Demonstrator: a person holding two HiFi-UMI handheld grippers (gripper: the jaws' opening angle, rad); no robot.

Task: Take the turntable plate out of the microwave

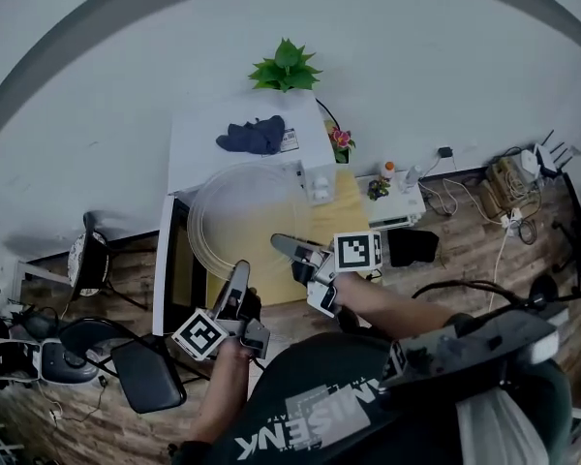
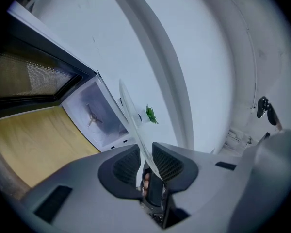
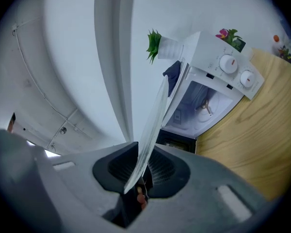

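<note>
The clear glass turntable plate hangs in the air in front of the white microwave, out of its cavity, with a gripper on each side. My left gripper is shut on the plate's near-left rim. My right gripper is shut on its near-right rim. In the left gripper view the plate runs edge-on between the pads of my left gripper. The right gripper view shows the plate the same way in my right gripper. The microwave cavity holds only its turntable spider.
The microwave door stands open to the left. A dark cloth lies on the microwave top and a green plant stands behind. The wooden table carries a flower pot. A black chair is at lower left; cables lie at right.
</note>
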